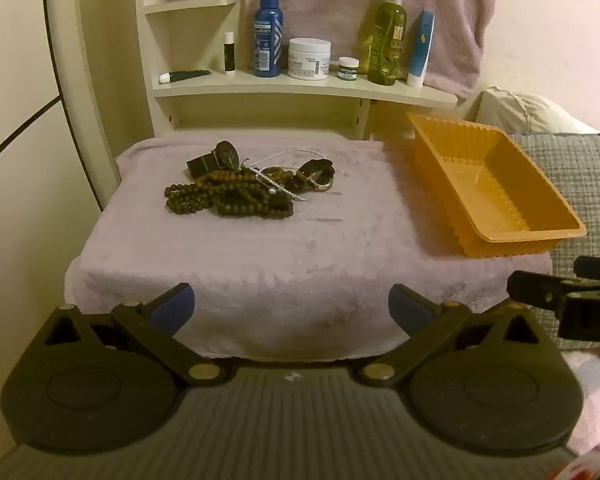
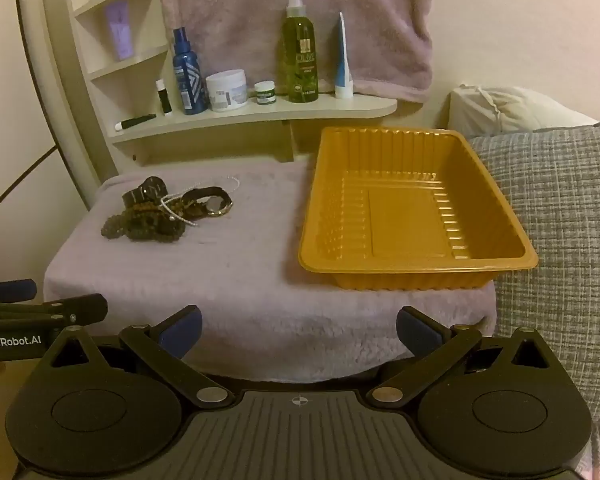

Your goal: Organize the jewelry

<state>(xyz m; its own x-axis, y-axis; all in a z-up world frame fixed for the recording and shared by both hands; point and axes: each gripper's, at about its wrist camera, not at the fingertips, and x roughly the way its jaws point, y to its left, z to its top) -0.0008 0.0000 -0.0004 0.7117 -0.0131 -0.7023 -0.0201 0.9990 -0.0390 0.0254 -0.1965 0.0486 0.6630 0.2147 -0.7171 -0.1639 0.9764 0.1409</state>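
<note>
We have a fleece-covered tabletop (image 1: 284, 248) in front of us, its soft nap likely there to keep small pieces from sliding. On its right side sits an empty orange plastic tray (image 2: 416, 216), presumably the place the jewelry is meant to go. Well apart from it, toward the back left, lies the jewelry pile (image 1: 244, 188): dark bead strands, a watch and a pale chain tangled together. Our left gripper (image 1: 291, 306) and right gripper (image 2: 298, 328) hang short of the near edge, fingers spread wide and holding nothing, ready for a first pick.
</note>
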